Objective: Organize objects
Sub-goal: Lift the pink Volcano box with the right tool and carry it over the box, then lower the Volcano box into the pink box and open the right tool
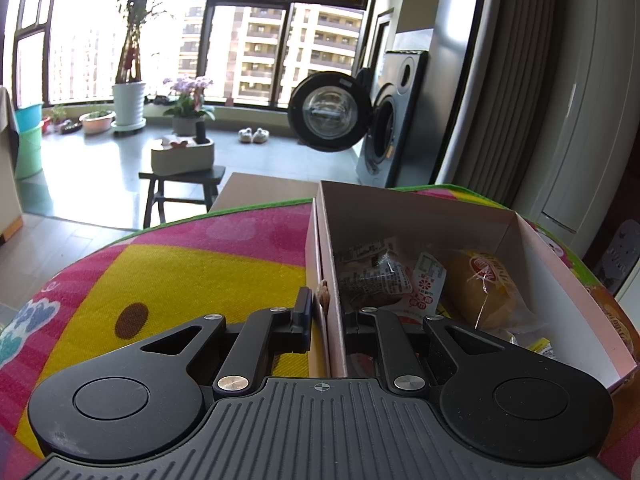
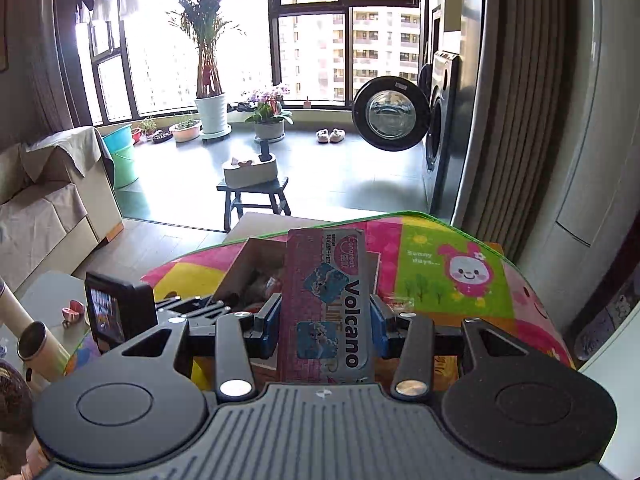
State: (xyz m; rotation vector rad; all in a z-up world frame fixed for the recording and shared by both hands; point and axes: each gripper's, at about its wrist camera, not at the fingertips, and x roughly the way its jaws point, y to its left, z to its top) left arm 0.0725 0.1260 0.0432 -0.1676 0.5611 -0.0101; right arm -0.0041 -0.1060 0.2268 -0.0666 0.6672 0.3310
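Left gripper is clamping the near left wall of the open box, one finger outside, one inside, the cardboard pinched between them. It is steadying the box on the bright mat.

Inside the box, seen from the left wrist: snack packets lying toward the left and middle, a wrapped bun toward the right. The far end of the floor is looking bare.

Right gripper is gripping the pink lid, printed "Volcano", by its two long edges, blue pads pressing on either side. The lid is hanging above the box and partly covering it in the right wrist view; whether it is touching the rim I cannot tell.

Judgement: the step in hand is closing the box, late in the tidying.

Doing it well:
- keeping the left clamp firm so the box is not sliding on the mat;
- squaring the lid's long edges to the box walls before lowering;
- lowering level, not one corner first;
- watching the left fingers, since they are sitting on the rim where the lid needs to seat; they would need releasing first;
- checking that no packet is standing proud of the rim.
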